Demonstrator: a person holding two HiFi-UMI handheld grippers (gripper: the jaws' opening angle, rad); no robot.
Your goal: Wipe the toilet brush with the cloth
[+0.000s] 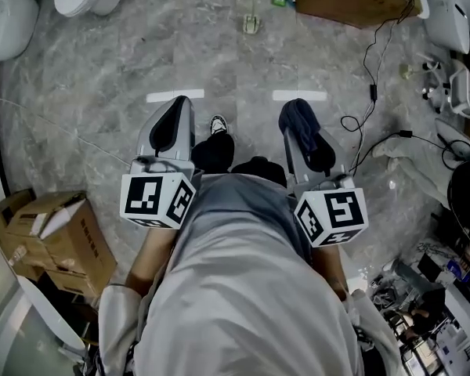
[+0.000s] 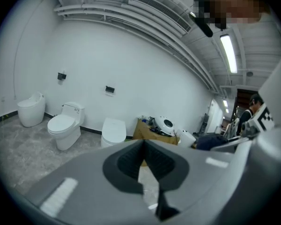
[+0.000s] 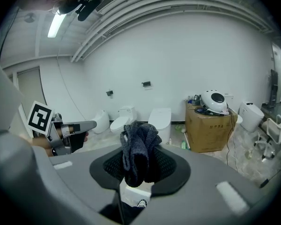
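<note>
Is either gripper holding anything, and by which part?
The right gripper pinches the dark cloth around its bunched middle; the left gripper holds nothing.

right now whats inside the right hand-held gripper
A dark knitted cloth, bunched and clamped between the jaws of the right hand-held gripper. The cloth covers where the jaws meet, so anything behind it cannot be seen.
</note>
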